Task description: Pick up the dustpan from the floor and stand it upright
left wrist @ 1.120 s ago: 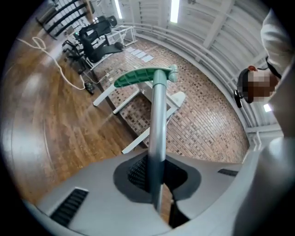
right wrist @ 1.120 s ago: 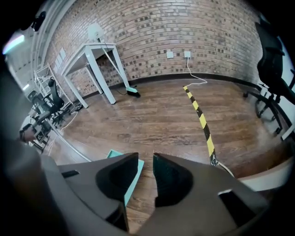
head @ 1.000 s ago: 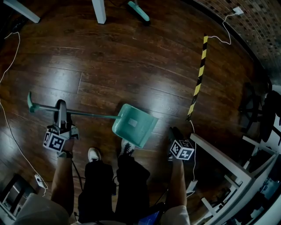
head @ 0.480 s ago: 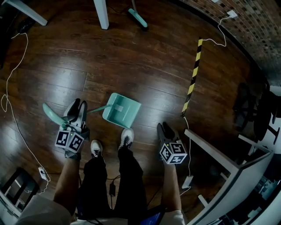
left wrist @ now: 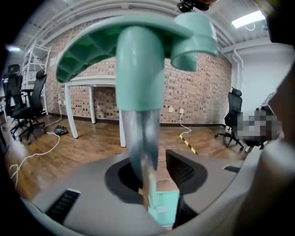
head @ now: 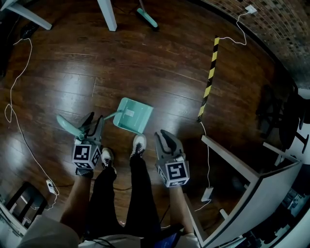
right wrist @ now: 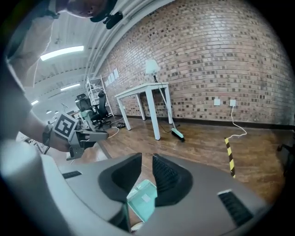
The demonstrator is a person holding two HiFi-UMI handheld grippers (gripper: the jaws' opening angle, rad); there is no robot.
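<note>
Left gripper view showed the left gripper [left wrist: 156,173] with jaws opening loosely around the dustpan [head: 133,115] handle [left wrist: 138,83], pan on the floor [head: 160,63]; the right gripper [head: 166,140], jaws narrowing, held nothing

Dark wooden floor [head: 145,63]; yellow-black striped tape [head: 208,80] near brick wall [head: 281,24]; white cable [head: 7,109] at left; teal broom head [head: 147,17] beside white desk leg [head: 107,14].

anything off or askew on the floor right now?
The dustpan isn't upright: its handle slants sideways through the left gripper, whose jaws are opening with a gap beside it. A white cable trails loose over the floor. No spill or damage visible.
</note>
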